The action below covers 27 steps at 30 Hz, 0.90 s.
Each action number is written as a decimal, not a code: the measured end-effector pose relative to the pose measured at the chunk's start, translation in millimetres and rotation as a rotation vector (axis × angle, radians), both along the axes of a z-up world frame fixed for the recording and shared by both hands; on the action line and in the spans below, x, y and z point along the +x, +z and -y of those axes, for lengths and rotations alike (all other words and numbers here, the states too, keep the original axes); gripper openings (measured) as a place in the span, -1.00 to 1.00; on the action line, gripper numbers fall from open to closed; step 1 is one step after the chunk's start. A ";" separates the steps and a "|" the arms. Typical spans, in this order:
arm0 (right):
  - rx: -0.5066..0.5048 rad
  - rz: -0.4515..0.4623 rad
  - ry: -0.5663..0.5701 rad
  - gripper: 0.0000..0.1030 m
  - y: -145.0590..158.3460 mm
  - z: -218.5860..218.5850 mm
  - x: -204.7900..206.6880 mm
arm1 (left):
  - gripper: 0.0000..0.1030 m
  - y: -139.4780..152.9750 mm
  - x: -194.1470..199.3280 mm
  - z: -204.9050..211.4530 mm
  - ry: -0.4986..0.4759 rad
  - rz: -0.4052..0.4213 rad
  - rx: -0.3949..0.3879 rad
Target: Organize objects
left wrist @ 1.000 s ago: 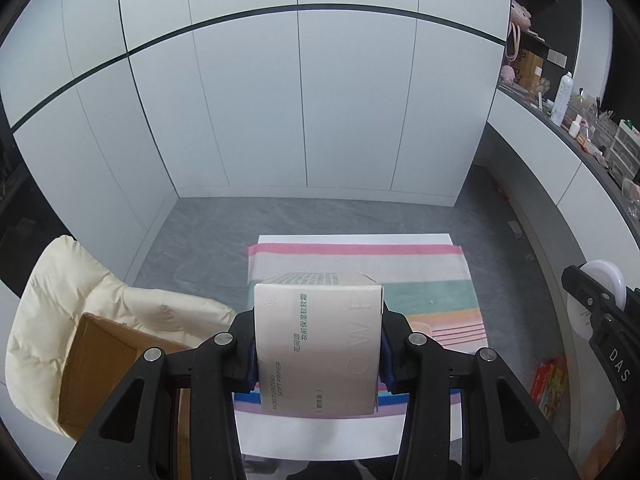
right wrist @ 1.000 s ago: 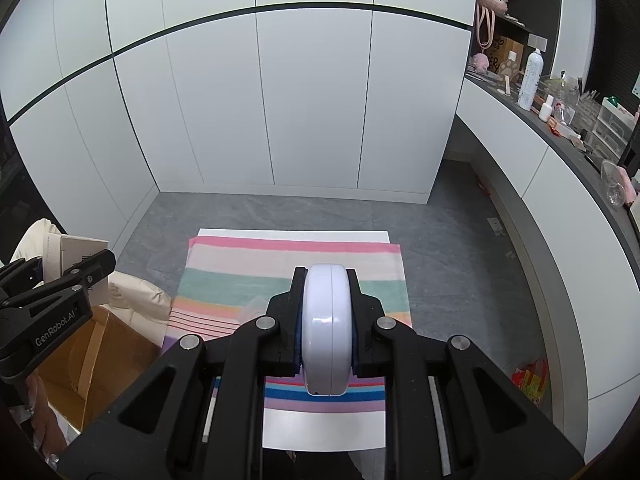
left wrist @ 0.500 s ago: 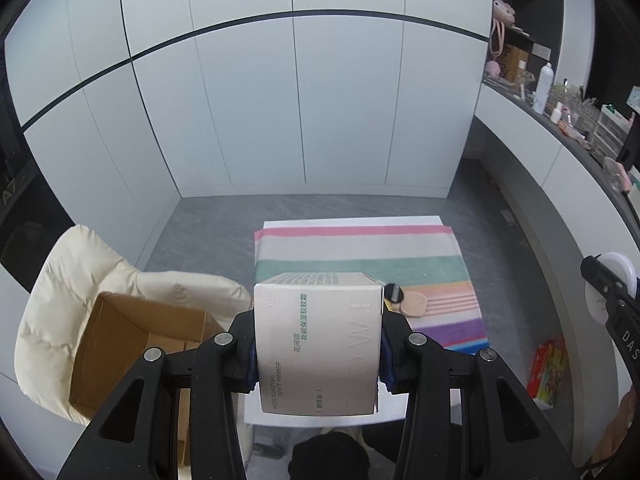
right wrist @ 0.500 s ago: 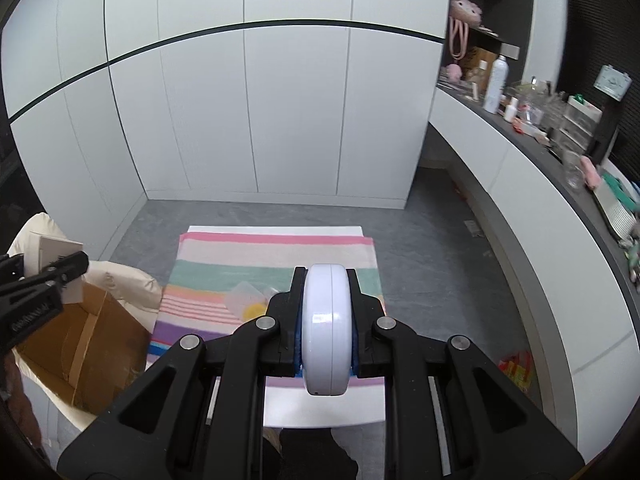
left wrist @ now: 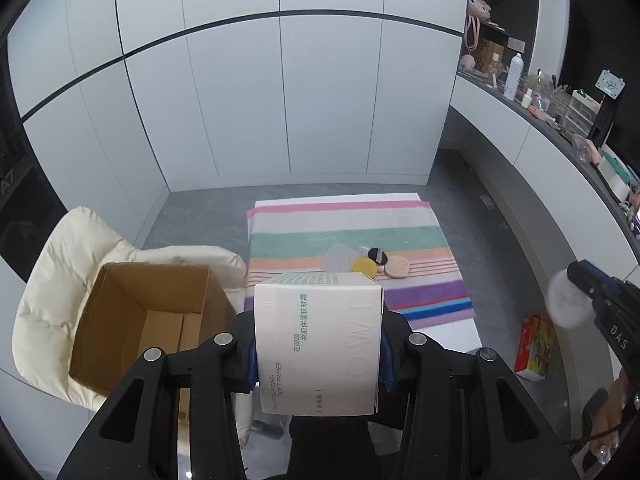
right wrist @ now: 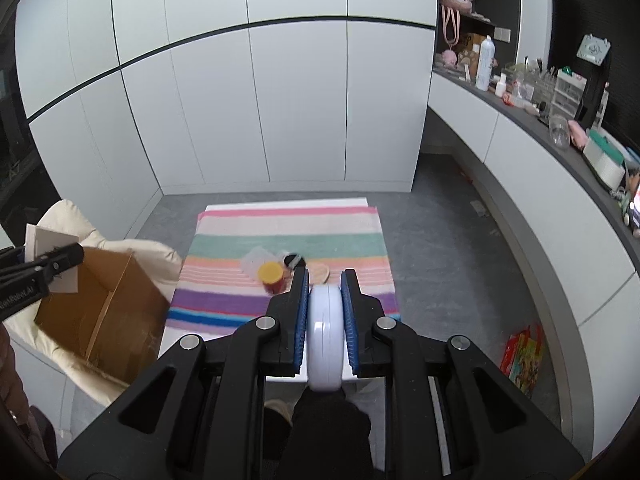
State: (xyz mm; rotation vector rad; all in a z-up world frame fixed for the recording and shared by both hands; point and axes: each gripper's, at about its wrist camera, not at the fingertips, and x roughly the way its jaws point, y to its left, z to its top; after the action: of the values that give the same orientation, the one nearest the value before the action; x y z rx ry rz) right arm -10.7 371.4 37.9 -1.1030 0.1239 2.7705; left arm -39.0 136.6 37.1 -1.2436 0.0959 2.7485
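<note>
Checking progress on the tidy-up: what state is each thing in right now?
Left hand-held gripper: shut on the white carton.
White carton: clamped, held in the air.
Right hand-held gripper: shut on the round white case.
Round white case: gripped on edge.
Cardboard box: open, on the cream chair.
Striped towel: spread flat.
Yellow puff: lying on the towel.

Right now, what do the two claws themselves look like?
Both are matte black plastic with silver screws and blue ribbed pads. The left claw reads "GenRobot.AI" on its side in the right wrist view; the right claw reads "DAS" in the left wrist view.
</note>
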 end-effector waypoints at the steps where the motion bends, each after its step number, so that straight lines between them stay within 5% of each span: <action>1: -0.007 0.008 0.001 -0.68 -2.7 -0.4 4.9 | -0.13 1.1 5.7 0.3 0.001 -0.010 -0.006; 3: -0.018 0.023 0.002 -0.87 -7.7 -0.7 12.9 | -0.13 2.1 16.9 2.3 0.003 -0.025 -0.014; 10: -0.031 0.026 0.040 -0.88 -21.2 3.2 24.6 | -0.13 -12.4 37.0 1.2 -0.018 -0.011 -0.018; 17: -0.121 0.109 0.136 -0.93 -83.6 0.2 -10.5 | -0.13 -57.0 5.8 4.4 0.000 0.024 -0.067; 22: -0.156 0.196 0.133 -0.92 -133.1 -19.5 -25.2 | -0.13 -102.9 -22.0 25.9 0.051 0.134 -0.056; 23: -0.125 0.200 0.147 -0.63 -147.1 -22.7 -32.1 | -0.13 -110.3 -26.1 28.8 0.062 0.154 -0.057; 24: -0.098 0.209 0.141 -0.04 -166.4 -28.8 -40.8 | -0.13 -120.1 -30.9 32.2 0.071 0.184 -0.052; 25: -0.088 0.229 0.128 0.21 -184.7 -34.5 -48.4 | -0.13 -125.5 -33.6 34.5 0.073 0.203 -0.045; 27: -0.124 0.294 0.112 0.32 -230.5 -48.2 -65.2 | -0.13 -138.5 -38.3 39.6 0.079 0.241 -0.030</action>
State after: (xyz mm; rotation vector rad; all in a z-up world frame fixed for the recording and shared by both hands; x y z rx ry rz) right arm -75.9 419.6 -192.6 -1.5792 0.2056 2.6871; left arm -77.3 97.0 -101.4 -1.6088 0.0665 2.6443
